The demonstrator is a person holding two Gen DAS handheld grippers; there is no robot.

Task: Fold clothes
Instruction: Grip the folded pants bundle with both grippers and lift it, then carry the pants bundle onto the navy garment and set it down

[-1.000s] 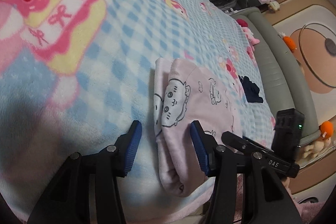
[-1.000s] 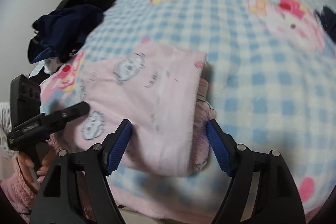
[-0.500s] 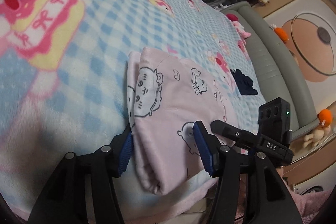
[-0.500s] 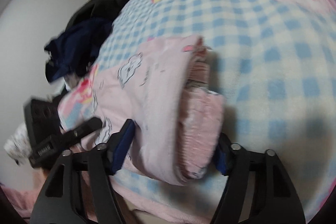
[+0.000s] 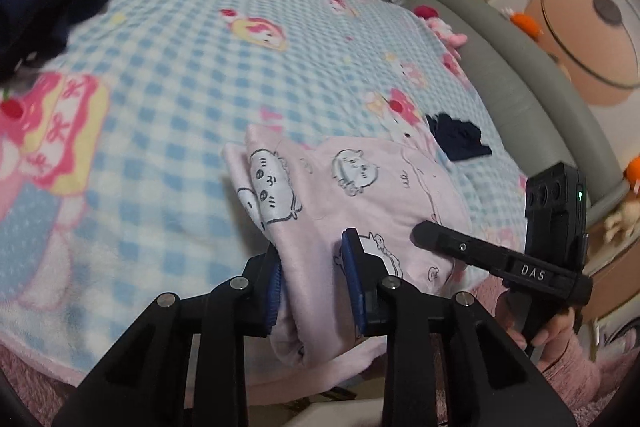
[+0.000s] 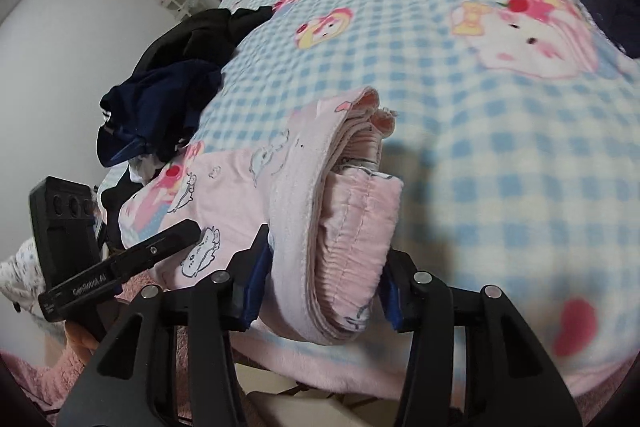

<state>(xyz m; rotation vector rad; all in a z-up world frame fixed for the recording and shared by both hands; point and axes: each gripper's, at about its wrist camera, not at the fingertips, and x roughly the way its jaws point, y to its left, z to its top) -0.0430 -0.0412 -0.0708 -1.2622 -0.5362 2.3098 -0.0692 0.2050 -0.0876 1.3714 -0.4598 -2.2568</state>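
**Q:** Nearest the cameras, what do the jaws have hold of?

**A:** Both are clamped on the same bundle. The left gripper [image 5: 314,277] has its blue pads pressed in on one end of the folded pink pyjama garment [image 5: 360,195], and the right gripper [image 6: 320,281] is closed on the other end, where the stacked layers and a gathered waistband edge show. Neither pair is fully closed; the thick cloth holds them apart.

**Q:** Where does the garment sit?

**A:** At the near edge of the bed, on the blue checked blanket [image 5: 192,75]. It is already a compact folded stack, so I can't judge whether another fold is due or it is only being shifted.

**Q:** Which way does it lie from the jaws?

**A:** Its long axis runs crosswise between the two grippers, one at each short end. From each camera the bundle stretches forward and inward toward the other tool. Neither hand is nearer; each grips its own end, so any move would need both to travel together to keep the stack from sagging or spilling open.

**Q:** And farther off?

**A:** A small navy garment [image 5: 456,141] lies just beyond the pink one, toward the grey bed rail [image 5: 532,95]. A pile of dark clothes [image 6: 168,87] sits well apart at the far side.
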